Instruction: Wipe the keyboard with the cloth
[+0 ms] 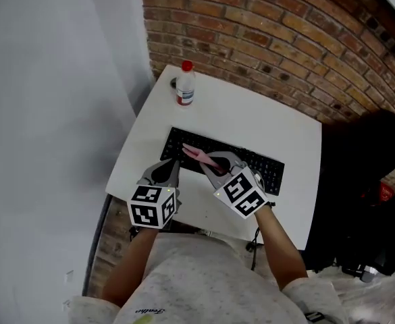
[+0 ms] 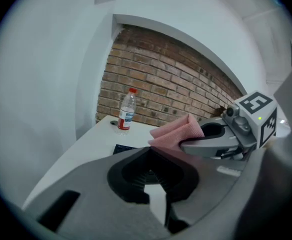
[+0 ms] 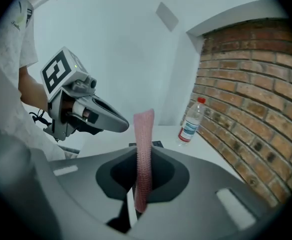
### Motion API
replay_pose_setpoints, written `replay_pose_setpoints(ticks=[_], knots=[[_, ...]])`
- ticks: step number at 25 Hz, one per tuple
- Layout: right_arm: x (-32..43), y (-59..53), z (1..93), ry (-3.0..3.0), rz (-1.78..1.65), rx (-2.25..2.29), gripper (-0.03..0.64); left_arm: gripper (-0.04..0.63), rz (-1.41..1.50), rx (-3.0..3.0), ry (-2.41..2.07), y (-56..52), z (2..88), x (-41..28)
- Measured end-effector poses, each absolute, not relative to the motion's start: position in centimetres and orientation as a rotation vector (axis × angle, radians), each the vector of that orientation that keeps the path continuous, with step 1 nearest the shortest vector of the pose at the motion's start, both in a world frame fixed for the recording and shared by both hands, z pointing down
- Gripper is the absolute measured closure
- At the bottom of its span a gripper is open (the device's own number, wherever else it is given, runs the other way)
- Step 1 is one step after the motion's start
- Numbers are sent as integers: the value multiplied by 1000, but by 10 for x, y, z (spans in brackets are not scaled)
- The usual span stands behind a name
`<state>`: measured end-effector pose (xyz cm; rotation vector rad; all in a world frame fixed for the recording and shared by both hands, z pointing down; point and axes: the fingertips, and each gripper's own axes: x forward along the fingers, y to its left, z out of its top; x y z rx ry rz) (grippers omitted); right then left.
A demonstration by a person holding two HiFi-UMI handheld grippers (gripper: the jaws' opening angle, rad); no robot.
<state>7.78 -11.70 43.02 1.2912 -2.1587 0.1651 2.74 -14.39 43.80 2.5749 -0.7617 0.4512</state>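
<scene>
Clamping a pink waffle-textured cloth (image 3: pixel 144 149) in the right claw (image 1: pixel 213 167), jaws clenched on its lower end. Holding it edge-on and upright between those jaws, with the free end sticking out past the tips toward 10 o'clock in the head view.

Hanging that free end over the left half of a black flat keyboard (image 1: pixel 265 168). Not showing clearly whether cloth and keys are touching.

Keeping the left claw (image 1: pixel 172 169) clenched on nothing, jaws drawn together with only a thin slit of white showing between them. Hovering it just at 9 o'clock of the right claw, tips at the keyboard's near left edge and close under the cloth.

Lying slantwise on a white square table (image 1: pixel 251 117), the keyboard, running from 10 o'clock to 4 o'clock.

Standing upright near the table's far left corner, at 11 o'clock from the keyboard and well apart from it, a clear plastic bottle with a red cap (image 1: pixel 185 84).

Backing the table from 12 to 2 o'clock, a red-brown brick wall (image 1: pixel 285 39); at 9 o'clock, a plain white wall (image 1: pixel 55 93).
</scene>
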Motion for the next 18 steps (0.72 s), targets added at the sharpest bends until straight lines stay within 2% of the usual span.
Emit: replay_pose_setpoints(ticks=[18], knots=[[229, -19, 389, -1923, 436, 2193, 595, 600, 568, 2859, -342, -100, 410, 163]])
